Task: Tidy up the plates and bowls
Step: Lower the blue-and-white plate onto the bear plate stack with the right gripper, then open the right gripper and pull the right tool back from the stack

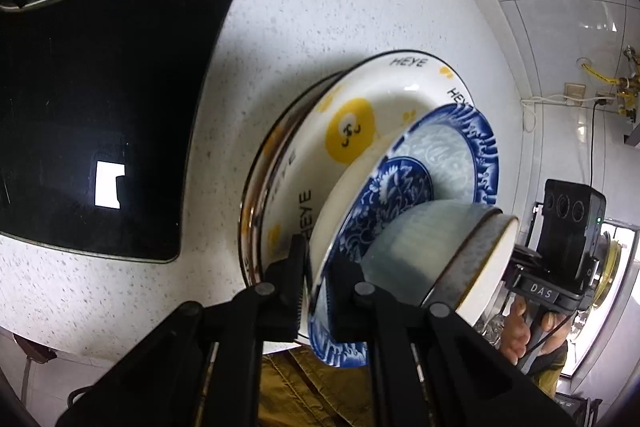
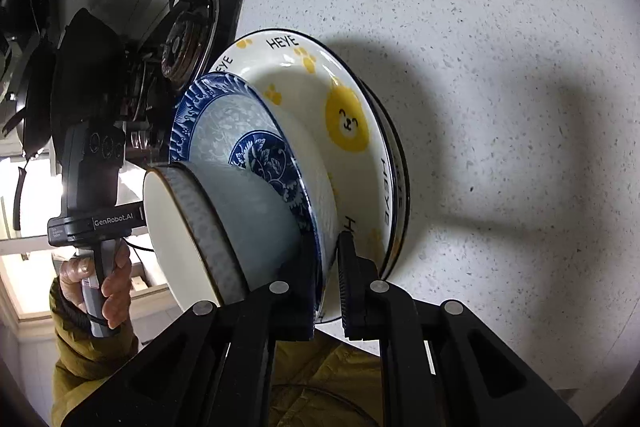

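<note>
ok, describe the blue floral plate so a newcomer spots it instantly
On the speckled white countertop sits a stack topped by a yellow-bear HEYE plate. The blue floral plate is above it, gripped by both grippers and carrying a pale ribbed bowl. Only it has a dark-blue patterned rim.

Each camera sits just behind its own gripper, looking forward and steeply down along the fingers at very close range. The left gripper (image 1: 316,291) view faces the speckled tabletop (image 1: 340,7); the right gripper (image 2: 326,287) view faces it from the opposite side. Both share the blue plate (image 1: 452,155) and the stacked dishes, and each shows the other gripper's handle beyond them.
</note>
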{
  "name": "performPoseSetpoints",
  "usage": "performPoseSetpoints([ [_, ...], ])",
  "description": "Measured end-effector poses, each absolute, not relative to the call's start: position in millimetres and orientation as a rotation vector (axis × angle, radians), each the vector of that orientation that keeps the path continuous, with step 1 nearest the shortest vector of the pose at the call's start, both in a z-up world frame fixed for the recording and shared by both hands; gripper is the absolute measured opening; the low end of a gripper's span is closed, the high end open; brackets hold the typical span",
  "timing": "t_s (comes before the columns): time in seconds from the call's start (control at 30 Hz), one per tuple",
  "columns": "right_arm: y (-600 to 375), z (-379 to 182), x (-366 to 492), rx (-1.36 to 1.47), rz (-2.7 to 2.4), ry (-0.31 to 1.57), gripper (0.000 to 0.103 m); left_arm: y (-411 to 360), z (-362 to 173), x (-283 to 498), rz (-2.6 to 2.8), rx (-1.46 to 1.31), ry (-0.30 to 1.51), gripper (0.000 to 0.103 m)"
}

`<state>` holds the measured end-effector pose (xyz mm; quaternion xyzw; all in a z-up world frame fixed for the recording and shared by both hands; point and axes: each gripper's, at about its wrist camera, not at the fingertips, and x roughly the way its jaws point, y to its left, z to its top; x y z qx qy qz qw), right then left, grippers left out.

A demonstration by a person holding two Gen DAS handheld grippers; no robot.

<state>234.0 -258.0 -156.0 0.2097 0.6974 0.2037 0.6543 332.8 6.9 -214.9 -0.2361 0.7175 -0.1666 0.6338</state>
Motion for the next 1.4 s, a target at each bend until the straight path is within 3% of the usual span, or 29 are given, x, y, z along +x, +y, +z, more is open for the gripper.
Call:
performPoseSetpoints([
  [0.13,-264,-141,235,0.491,0.454,1.505,0.012,11,-203,337,-0.377,-0.513,1.570,0.009],
  [0.27,-272,-121,230,0.466,0.422,1.411,0.014,18,-187,336,-0.363,-0.485,1.519,0.018],
  [0.4,-268,-102,218,0.366,0.364,1.300,0.033,20,-175,326,-0.355,-0.450,1.471,0.024],
  [0.7,-252,-73,199,0.298,0.331,1.105,0.049,34,-147,314,-0.369,-0.425,1.335,0.027],
  [0.97,-246,-33,172,0.262,0.266,0.853,0.060,41,-78,294,-0.363,-0.326,0.968,0.027],
  [1.07,-243,-13,155,0.243,0.224,0.730,0.068,52,-52,279,-0.340,-0.272,0.810,0.028],
  [1.17,-238,7,137,0.213,0.185,0.621,0.070,49,-24,258,-0.318,-0.207,0.652,0.038],
  [1.37,-223,38,100,0.145,0.110,0.420,0.093,48,24,214,-0.279,-0.065,0.426,0.048],
  [1.4,-220,42,93,0.133,0.097,0.386,0.098,46,33,205,-0.267,-0.032,0.384,0.054],
])
